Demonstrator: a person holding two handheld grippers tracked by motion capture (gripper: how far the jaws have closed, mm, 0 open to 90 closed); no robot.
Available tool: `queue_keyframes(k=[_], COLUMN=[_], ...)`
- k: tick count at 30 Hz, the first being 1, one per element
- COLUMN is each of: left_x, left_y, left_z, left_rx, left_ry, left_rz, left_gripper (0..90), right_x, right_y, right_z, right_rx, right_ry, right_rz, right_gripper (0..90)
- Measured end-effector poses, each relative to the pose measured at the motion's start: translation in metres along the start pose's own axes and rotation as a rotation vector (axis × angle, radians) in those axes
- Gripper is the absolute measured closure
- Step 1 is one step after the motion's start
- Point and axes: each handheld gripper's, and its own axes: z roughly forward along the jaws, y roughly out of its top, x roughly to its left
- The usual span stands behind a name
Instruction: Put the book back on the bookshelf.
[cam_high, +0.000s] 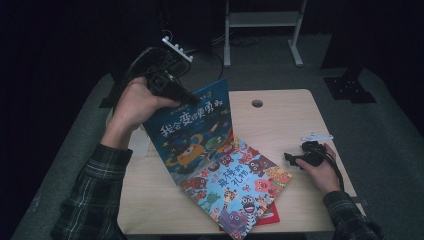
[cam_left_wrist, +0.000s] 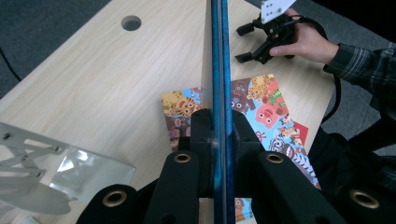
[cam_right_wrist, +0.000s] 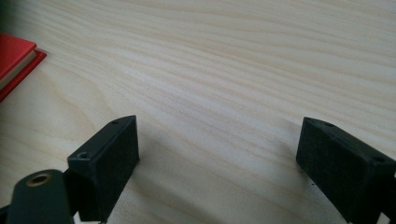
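We've got the left claw (cam_high: 187, 97) clamped on the top edge of the blue picture book (cam_high: 192, 132), holding it upright and tilted, its bottom edge down by the colorful monster book (cam_high: 235, 182) lying flat on the tabletop (cam_high: 280, 120). In the left gripper view the blue cover runs edge-on right between the jaws. A red book (cam_right_wrist: 14, 60) peeks out from under the monster one. The right claw (cam_high: 295, 160) rests low over bare wood near the right edge, jaws spread wide with nothing between them, well apart from all 3 books.
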Motion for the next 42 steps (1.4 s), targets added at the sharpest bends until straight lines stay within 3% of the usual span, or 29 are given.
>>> queue_keyframes(k=[13,32,42], left_x=[0.023,0.050,0.064], left_y=[-0.040,-0.093,-0.129], left_z=[-0.037,-0.069,-0.084], left_rx=[-0.040,-0.043,-0.053], left_ry=[0.035,0.098,0.142], left_rz=[-0.086,-0.196,-0.274], left_gripper=[82.6,82.6,82.6], right_x=[0.000,0.000,0.001], right_y=[0.000,0.000,0.000], right_z=[0.000,0.000,0.000], right_rx=[0.001,0.003,0.002], right_ry=[-0.004,-0.009,-0.009], right_rz=[0.001,0.005,0.009], right_gripper=[11.9,11.8,11.8])
